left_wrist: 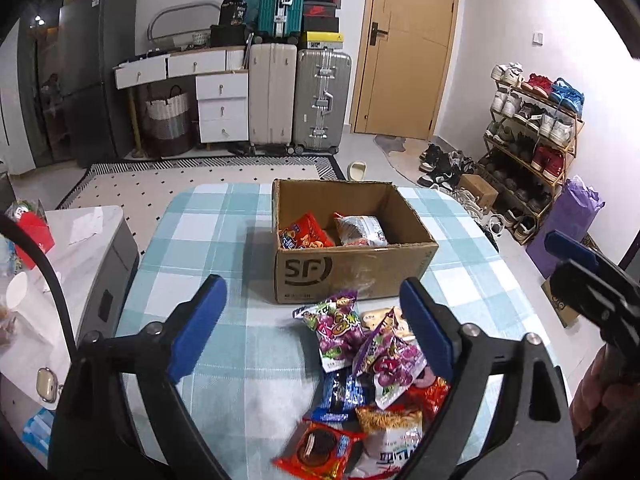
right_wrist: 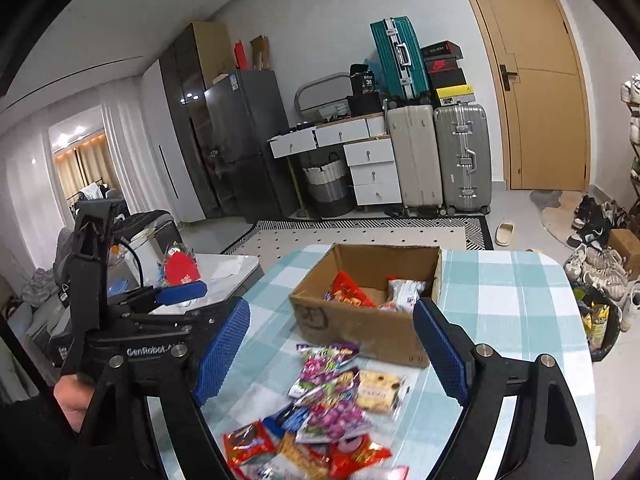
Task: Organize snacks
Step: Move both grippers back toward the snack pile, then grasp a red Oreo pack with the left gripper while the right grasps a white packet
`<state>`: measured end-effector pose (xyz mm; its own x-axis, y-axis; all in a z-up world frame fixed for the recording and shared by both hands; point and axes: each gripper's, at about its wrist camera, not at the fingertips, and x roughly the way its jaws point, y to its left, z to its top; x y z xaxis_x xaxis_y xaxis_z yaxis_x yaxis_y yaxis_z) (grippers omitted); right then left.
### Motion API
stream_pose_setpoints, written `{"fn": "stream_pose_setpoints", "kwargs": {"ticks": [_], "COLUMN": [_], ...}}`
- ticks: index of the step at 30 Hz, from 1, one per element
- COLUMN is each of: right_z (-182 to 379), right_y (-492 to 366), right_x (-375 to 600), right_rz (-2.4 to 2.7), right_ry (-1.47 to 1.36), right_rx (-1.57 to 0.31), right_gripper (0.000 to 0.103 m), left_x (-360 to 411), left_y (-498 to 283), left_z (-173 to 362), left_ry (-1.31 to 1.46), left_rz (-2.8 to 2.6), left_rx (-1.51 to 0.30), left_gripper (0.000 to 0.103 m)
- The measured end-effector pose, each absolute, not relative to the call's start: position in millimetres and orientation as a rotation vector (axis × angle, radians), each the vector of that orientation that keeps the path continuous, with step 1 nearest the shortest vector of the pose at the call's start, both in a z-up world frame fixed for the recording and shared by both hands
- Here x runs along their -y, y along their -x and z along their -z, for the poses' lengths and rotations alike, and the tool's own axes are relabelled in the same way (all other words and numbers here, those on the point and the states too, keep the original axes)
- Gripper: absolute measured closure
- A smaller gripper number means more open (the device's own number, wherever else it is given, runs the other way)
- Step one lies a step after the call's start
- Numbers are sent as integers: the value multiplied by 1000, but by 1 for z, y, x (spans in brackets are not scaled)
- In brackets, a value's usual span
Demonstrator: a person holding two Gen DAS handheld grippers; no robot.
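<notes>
Left wrist view: both hand-held grippers spread over the snack pile

Left hand-held gripper (left_wrist: pixel 314 324) hangs above the tabletop (left_wrist: pixel 224 216), blue pads wide apart, nothing between them. Checked teal-and-white cloth covers the tabletop.

Box (left_wrist: pixel 352 272), brown cardboard, open top, sits at the far middle of the tabletop. Inside: red bag (left_wrist: pixel 306 232) on the left, leaning; silver pack (left_wrist: pixel 362 230) on the right.

Snack pile (left_wrist: pixel 360 360) lies loose on the cloth just near of the box, close to the left gripper's right pad. Purple grape candy bags (left_wrist: pixel 340 320) on top at the far end; a blue wrapper (left_wrist: pixel 340 396) and a red cookie pack (left_wrist: pixel 320 448) at the near end. The packs overlap one another.

Right wrist view: right hand-held gripper (right_wrist: pixel 332 348) also stands spread, pads well apart, empty, above the same pile (right_wrist: pixel 320 408). A beige biscuit pack (right_wrist: pixel 378 390) lies on the pile's right side. Picture is blurred low down; the nearest wrappers cannot be read. Box (right_wrist: pixel 360 328) sits beyond the pile.

Left gripper (right_wrist: pixel 180 292) shows at the left edge of this view, held in a hand (right_wrist: pixel 70 400).

Far background: suitcases (left_wrist: pixel 300 96), white drawers (left_wrist: pixel 222 104), a wooden door (left_wrist: pixel 408 48), a shoe rack (left_wrist: pixel 536 128) on the right.
</notes>
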<state>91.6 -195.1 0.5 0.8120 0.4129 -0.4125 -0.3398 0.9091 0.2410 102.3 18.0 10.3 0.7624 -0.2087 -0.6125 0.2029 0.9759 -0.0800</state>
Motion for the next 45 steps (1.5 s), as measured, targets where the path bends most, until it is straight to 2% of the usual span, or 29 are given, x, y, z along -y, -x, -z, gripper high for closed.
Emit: {"fn": "stream_pose_setpoints", "kwargs": {"ticks": [3, 12, 22, 34, 45], "right_z": [3, 19, 50, 88, 120], "right_y": [-76, -42, -19, -16, -20], "right_x": [192, 191, 188, 187, 198], "right_rz": [-408, -414, -428, -442, -417], "right_ry": [-151, -164, -148, -179, -230], "right_rx": [-464, -439, -450, -493, -557], "right_gripper": [15, 11, 1, 1, 1], "left_x": [-20, -25, -33, -29, -27], "left_y": [-81, -28, -33, -53, -65], "left_z": [-14, -2, 62, 127, 157], "left_ry": [1, -42, -15, 33, 11], "left_rz": [206, 231, 249, 291, 315], "left_rx": [-632, -595, -730, -880, -936], "left_gripper": [1, 1, 1, 1, 1]}}
